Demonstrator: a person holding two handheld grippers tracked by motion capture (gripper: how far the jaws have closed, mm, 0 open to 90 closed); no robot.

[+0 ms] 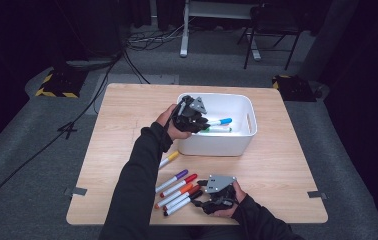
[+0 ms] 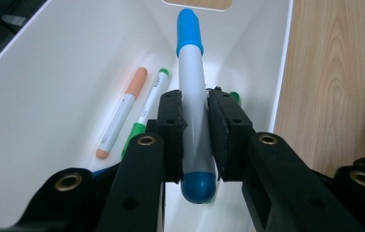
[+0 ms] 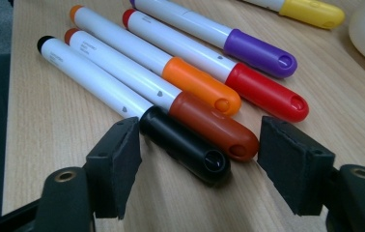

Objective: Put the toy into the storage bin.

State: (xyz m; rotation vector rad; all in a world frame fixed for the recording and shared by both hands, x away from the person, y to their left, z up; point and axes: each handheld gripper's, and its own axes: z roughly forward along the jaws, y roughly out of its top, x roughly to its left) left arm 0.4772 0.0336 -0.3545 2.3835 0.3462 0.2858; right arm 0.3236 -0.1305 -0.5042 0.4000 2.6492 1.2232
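Two tongs: left tongs (image 2: 196, 128) clamped on blue marker (image 2: 191, 92) over white bin (image 1: 242, 142), 12 o'clock on bench (image 1: 287, 170). Right tongs (image 3: 200, 166) apart, straddling black marker (image 3: 122, 104). Left gripper view reveals peach marker (image 2: 121, 112) inside.

This looks like a recording room; dark curtains (image 1: 367, 75) hang all around; cables (image 1: 102, 75) lie on the grey floor (image 1: 22, 165); yellow-and-black tape (image 1: 57, 92) marks it.

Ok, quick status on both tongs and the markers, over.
Left tongs shut on blue marker, over the white bin. Right tongs open, straddling black marker and brown marker caps on the table. Nothing in the way.
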